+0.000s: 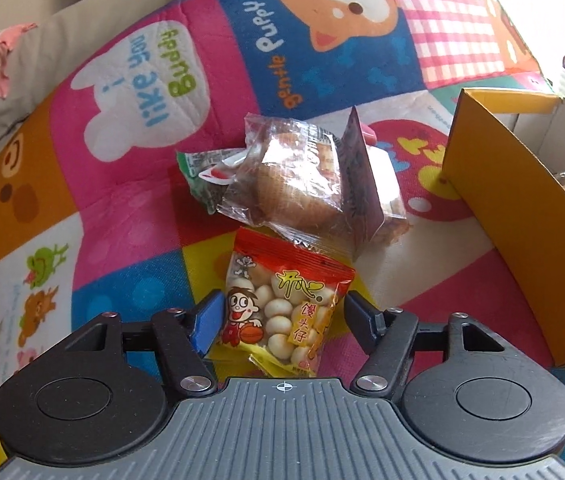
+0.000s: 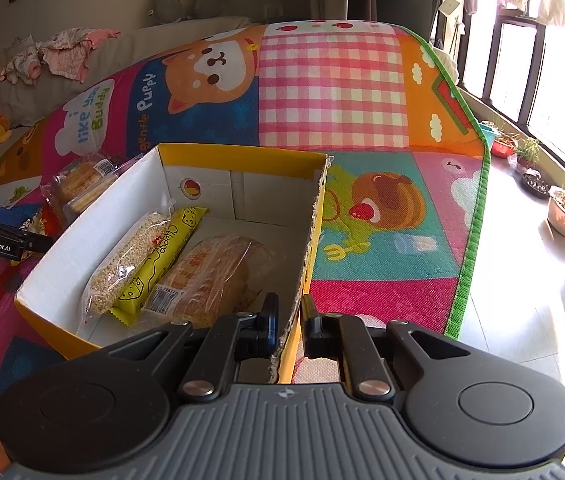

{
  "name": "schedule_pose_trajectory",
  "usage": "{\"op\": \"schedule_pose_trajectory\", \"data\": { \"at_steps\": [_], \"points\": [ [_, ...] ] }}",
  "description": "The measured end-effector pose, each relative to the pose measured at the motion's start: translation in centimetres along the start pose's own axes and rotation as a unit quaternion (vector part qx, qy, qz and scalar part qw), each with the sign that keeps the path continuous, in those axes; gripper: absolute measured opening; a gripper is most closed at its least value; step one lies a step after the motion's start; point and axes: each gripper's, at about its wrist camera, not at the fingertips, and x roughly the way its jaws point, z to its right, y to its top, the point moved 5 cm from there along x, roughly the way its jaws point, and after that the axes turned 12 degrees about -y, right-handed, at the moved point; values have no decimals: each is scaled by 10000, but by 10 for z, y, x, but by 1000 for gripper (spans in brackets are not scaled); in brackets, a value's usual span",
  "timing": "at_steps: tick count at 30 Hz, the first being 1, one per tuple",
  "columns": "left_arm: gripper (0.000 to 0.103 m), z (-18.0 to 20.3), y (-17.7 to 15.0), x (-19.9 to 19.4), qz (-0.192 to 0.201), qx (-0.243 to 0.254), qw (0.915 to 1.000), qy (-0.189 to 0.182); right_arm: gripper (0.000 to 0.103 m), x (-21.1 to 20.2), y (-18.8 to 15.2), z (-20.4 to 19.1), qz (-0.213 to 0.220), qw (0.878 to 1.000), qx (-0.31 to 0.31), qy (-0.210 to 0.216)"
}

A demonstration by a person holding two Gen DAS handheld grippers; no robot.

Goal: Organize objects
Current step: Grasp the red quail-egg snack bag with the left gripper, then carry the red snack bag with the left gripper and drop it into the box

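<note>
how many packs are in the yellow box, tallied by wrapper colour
clear wrapper: 2, the grain bar and the bread
yellow wrapper: 1, the yellow cheese pack
total in the yellow box: 3

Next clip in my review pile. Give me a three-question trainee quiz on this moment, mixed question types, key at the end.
1. True or false: the right gripper is clamped on the wall of the yellow box.
2. Which snack lies between the fingers of the left gripper? A) cheese bar B) red bag of round biscuits C) bread loaf
3. Name the packet in the box that has a word in English printed on it.

Key: 1 true; 2 B, the red biscuit bag; 3 the yellow cheese bar.
</note>
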Motion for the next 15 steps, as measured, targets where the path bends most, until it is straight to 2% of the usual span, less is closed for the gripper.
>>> {"op": "schedule_pose_trajectory", "data": {
  "at_steps": [5,7,15],
  "points": [
    [67,1,1,1,3,89,10000,21,13,1,-1,0,-7,10000,7,5],
    [57,0,1,-2,-17,78,10000,12,13,2,0,0,-11,10000,9,6],
    [55,18,-27,-42,-263,241,9993,-82,13,3,-1,0,-19,10000,10,4]
  ]
}}
